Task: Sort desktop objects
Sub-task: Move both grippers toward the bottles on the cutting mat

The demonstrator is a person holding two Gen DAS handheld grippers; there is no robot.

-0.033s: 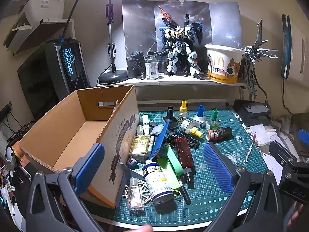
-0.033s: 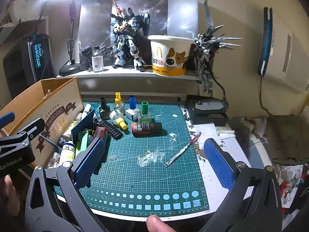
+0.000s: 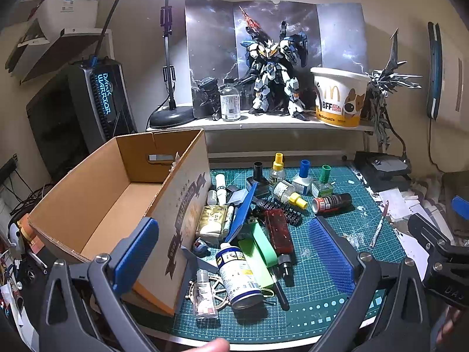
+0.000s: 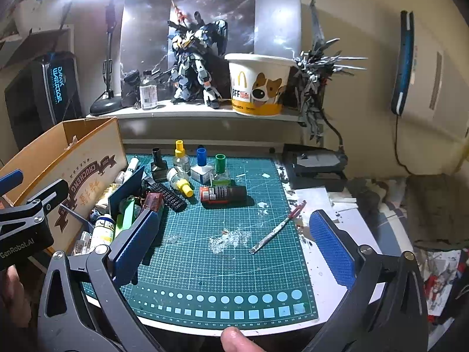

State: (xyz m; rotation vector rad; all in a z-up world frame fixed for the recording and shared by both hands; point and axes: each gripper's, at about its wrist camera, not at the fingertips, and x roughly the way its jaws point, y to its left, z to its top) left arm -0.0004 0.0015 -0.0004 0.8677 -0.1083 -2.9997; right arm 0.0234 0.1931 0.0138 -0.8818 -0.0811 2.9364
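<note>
Cardboard on the far left: an open brown box [image 3: 96, 205] sits on the desk's left side, its inside bare as far as I can see, its printed side wall facing the green cutting mat [image 4: 222, 264].

Left gripper [image 3: 231, 252] hovers low over the box's near corner and the clutter, blue pads spread wide, nothing between them. One pad hangs in front of the box wall, the other over the mat.

Just beside the box, the heap: a white can with a blue band [image 3: 237, 275] lies on its side, touching a green block [image 3: 261, 252]. A dark red tool [image 3: 278, 234] lies next to that, a blue flat piece [image 3: 241, 214] leans across the pile, and a small clear bottle [image 3: 203, 290] lies near the mat's front edge.

Further back, capped bottles stand in a row: black [image 3: 259, 176], yellow [image 3: 277, 167], blue [image 3: 303, 173], green [image 3: 322, 179]. A second yellow-capped bottle [image 3: 288, 193] lies tipped over, and a dark spray can [image 4: 222, 194] lies on its side near it.

Right gripper [image 4: 231, 252] is held above the mat's open middle, jaws wide apart and empty. A thin red-handled tool [image 4: 277, 228] lies diagonally on the mat's right edge, between its pads in view but well below them.

On the shelf behind stand a robot model [image 4: 193, 67] and a paper bucket [image 4: 258, 85].
</note>
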